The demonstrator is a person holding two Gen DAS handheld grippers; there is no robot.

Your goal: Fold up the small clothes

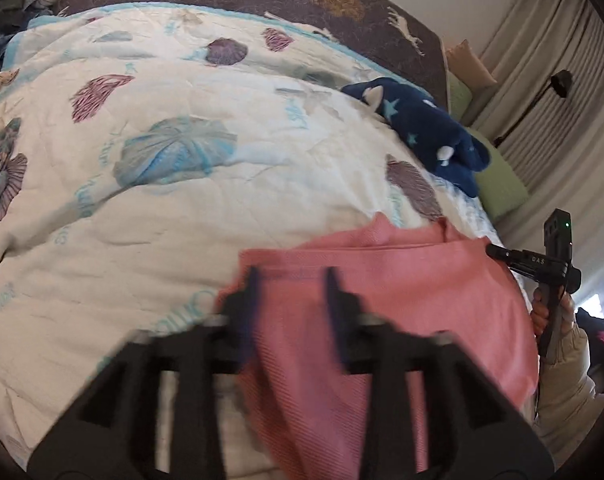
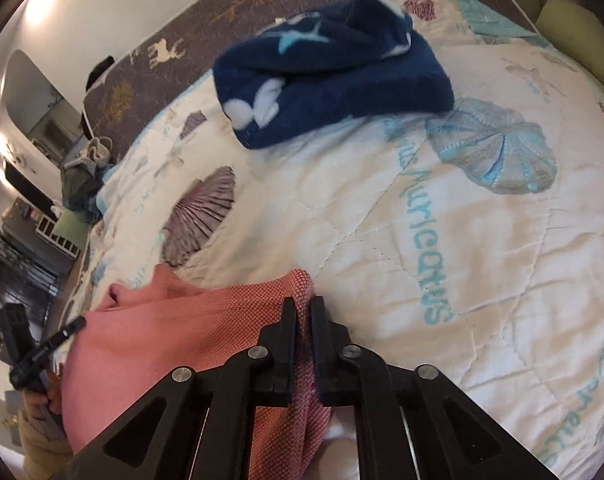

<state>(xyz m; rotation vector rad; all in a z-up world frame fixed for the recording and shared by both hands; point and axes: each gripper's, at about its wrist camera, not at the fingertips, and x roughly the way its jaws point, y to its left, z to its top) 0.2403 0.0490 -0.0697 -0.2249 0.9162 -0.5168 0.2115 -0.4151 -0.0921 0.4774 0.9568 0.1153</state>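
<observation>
A pink knit garment (image 1: pixel 401 300) lies partly folded on the shell-print quilt (image 1: pixel 142 220) at the near edge of the bed. My left gripper (image 1: pixel 292 280) is open, its blurred fingers straddling the garment's left edge without pressing on it. My right gripper (image 2: pixel 303 308) is shut on a fold of the pink garment (image 2: pixel 182 332), with fabric pinched between its pads. The left wrist view shows the right gripper (image 1: pixel 495 251) at the garment's far right corner, held by a hand (image 1: pixel 541 312). At the left edge of the right wrist view is the left gripper (image 2: pixel 78 323).
A navy fleece garment with stars (image 1: pixel 433 132) (image 2: pixel 333 76) lies folded further back on the quilt (image 2: pixel 481 260). A pile of clothes (image 1: pixel 6 8) (image 2: pixel 78 184) sits at the far corner. Green pillows (image 1: pixel 497 184) and curtains border the bed's side.
</observation>
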